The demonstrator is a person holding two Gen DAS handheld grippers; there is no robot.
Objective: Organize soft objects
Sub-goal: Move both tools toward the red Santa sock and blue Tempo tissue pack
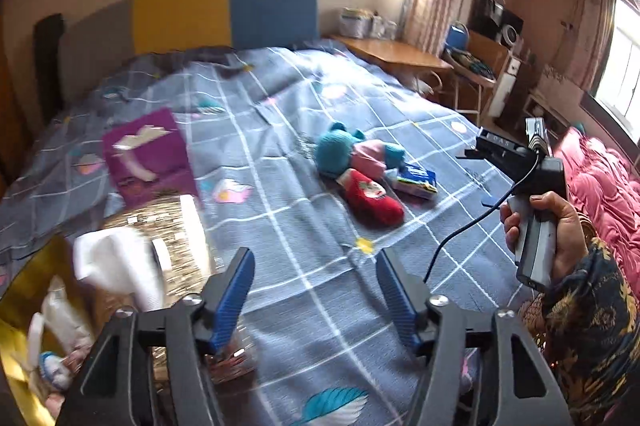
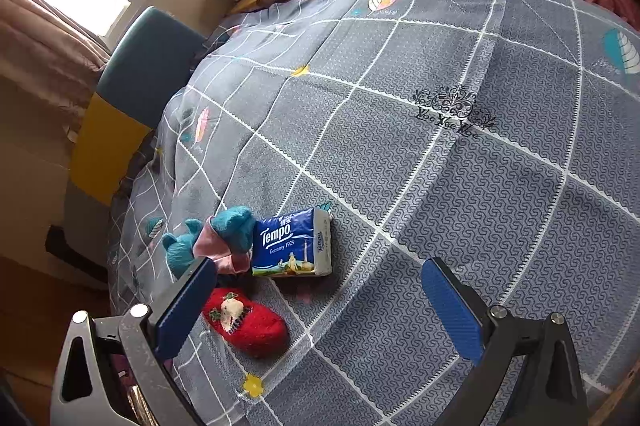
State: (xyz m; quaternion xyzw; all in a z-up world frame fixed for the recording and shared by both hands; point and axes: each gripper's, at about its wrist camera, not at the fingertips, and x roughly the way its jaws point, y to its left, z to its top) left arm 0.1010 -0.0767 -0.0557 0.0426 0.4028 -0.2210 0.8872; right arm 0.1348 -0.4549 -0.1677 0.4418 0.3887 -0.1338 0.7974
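Soft toys: a teal-and-pink plush [image 2: 212, 238] and a red knitted slipper [image 2: 246, 322] lie mid-bed, touching.
Tissue pack [image 2: 292, 246]: just beside the plush.
Bed [image 2: 460, 186]: grey checked cover.
Left gripper [image 1: 316, 286]: fingers apart, empty.
Right gripper [image 2: 320, 310]: fingers wide apart, empty, above the slipper.
Box [image 1: 24, 306]: gold, at the left, holding soft items.

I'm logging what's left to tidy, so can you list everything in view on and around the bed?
Teal and pink plush toy: one, mid-bed, touching the tissue pack.
Red knitted slipper: one, red with white patch, in front of the toy.
Tempo tissue pack: one, blue.
Purple box: one, left on the bed.
Gold bag: one, lower left, holding white items.
Bedspread: one, grey checked.
Headboard: grey, yellow, blue.
Wooden desk: one, beside the bed.
Left tool: open, empty.
Right tool: open, empty.
Right hand: gripping its handle.
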